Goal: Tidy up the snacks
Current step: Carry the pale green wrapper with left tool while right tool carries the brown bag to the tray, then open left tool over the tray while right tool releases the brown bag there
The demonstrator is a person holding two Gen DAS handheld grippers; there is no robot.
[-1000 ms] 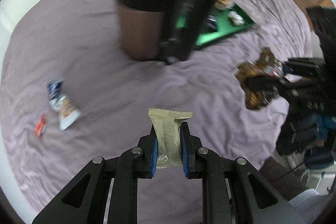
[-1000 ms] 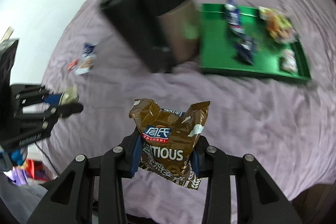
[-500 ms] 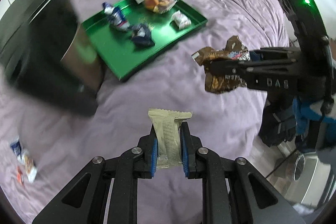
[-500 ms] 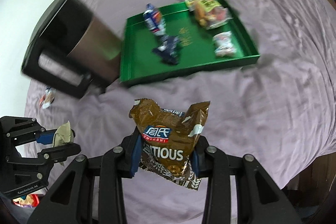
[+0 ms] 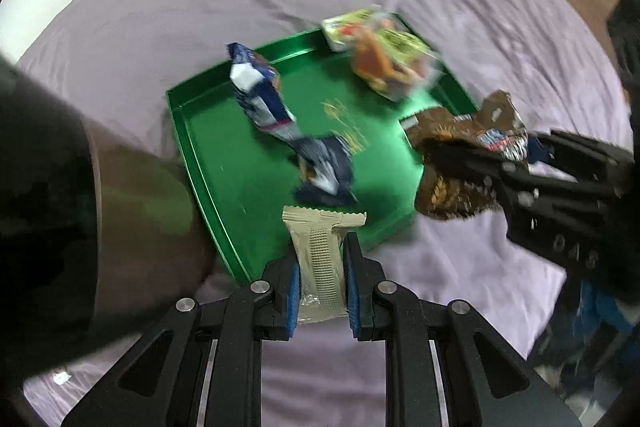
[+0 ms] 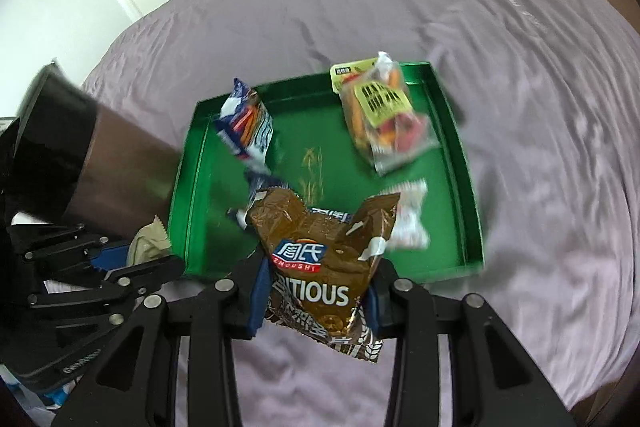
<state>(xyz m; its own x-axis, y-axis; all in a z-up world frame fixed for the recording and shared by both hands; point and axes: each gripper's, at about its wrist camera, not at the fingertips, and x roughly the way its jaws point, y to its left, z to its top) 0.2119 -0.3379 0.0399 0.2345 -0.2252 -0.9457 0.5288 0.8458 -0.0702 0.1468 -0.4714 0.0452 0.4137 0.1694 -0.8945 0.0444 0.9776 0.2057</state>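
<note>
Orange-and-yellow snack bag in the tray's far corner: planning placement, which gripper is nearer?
Right. The right gripper is over the green tray's near edge on the orange-and-yellow snack bag's side; the left gripper is farther off.

- The dark bin is smeared by motion and cut off by the left edge of the left wrist view.
- The small white packet sits half hidden behind the brown snack bag; its print is unreadable.
- The dark blue wrapper is too blurred to read.
- The bag's lettering is partly covered by the jaws.

Both grippers' jaws apparently clamped, angled downward
</note>
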